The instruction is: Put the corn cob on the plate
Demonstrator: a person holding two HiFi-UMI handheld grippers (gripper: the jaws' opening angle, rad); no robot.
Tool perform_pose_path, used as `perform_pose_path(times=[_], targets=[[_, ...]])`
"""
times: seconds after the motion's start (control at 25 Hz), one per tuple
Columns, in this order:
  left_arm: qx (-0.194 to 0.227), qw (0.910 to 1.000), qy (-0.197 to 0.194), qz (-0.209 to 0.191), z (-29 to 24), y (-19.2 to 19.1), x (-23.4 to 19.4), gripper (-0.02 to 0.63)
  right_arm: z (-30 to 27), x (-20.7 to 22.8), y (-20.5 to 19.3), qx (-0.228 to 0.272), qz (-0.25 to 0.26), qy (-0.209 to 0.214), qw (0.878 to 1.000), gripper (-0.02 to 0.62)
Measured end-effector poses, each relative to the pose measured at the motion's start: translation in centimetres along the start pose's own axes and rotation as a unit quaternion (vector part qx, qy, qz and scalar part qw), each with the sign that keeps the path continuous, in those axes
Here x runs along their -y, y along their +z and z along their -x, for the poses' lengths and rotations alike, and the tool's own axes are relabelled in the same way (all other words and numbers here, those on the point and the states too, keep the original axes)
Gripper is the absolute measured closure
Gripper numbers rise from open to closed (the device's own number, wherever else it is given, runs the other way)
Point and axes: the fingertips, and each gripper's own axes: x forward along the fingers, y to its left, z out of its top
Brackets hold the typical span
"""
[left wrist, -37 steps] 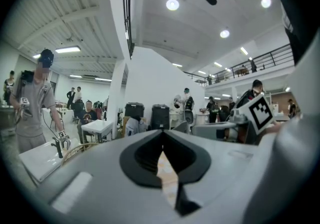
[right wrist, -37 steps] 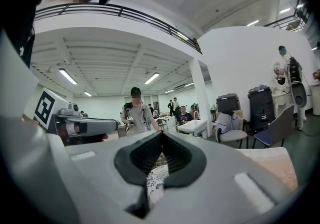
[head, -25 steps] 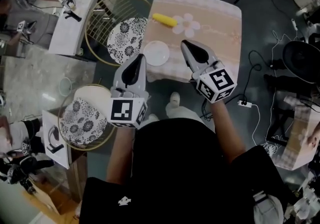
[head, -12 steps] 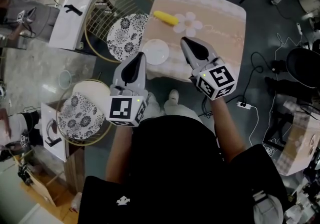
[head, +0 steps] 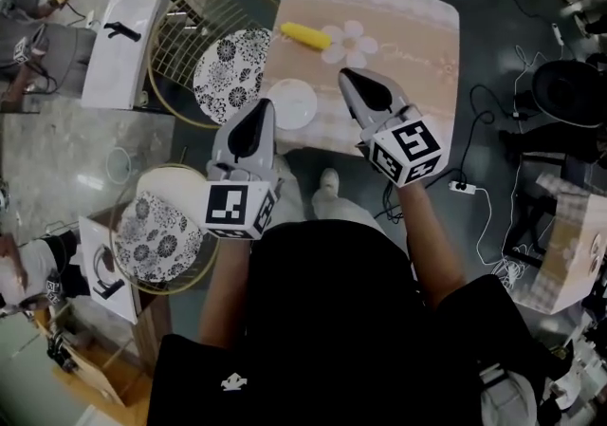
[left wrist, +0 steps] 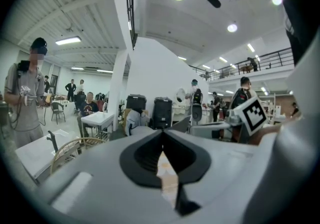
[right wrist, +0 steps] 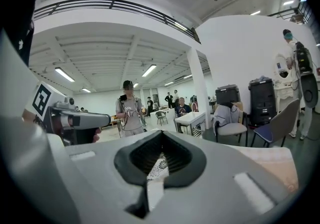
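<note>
The left gripper [head: 258,116] and the right gripper [head: 353,83] hang by the table's near edge. Each has its jaws pressed together, gripping nothing. Between their tips sits the round white plate [head: 292,102], smooth and bare, close to the near-left corner of the table [head: 422,30]. The yellow corn cob [head: 305,34] lies on the cloth at the plate's twelve o'clock, well apart from it, just beside a printed flower [head: 349,39] — open pale-pink cloth spreads toward three o'clock. A floral cushion [head: 226,73] on a round wire chair stands at the plate's ten o'clock.
</note>
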Motion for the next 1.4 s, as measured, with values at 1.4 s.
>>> perform_pose_path(times=[1.4], targets=[[-0.074,0.9931,-0.078,0.047,-8.7,-6.6,-9.5,0.597,-14.2,7.3,-9.1,-0.135,0.01,-0.039,0.99,0.592]])
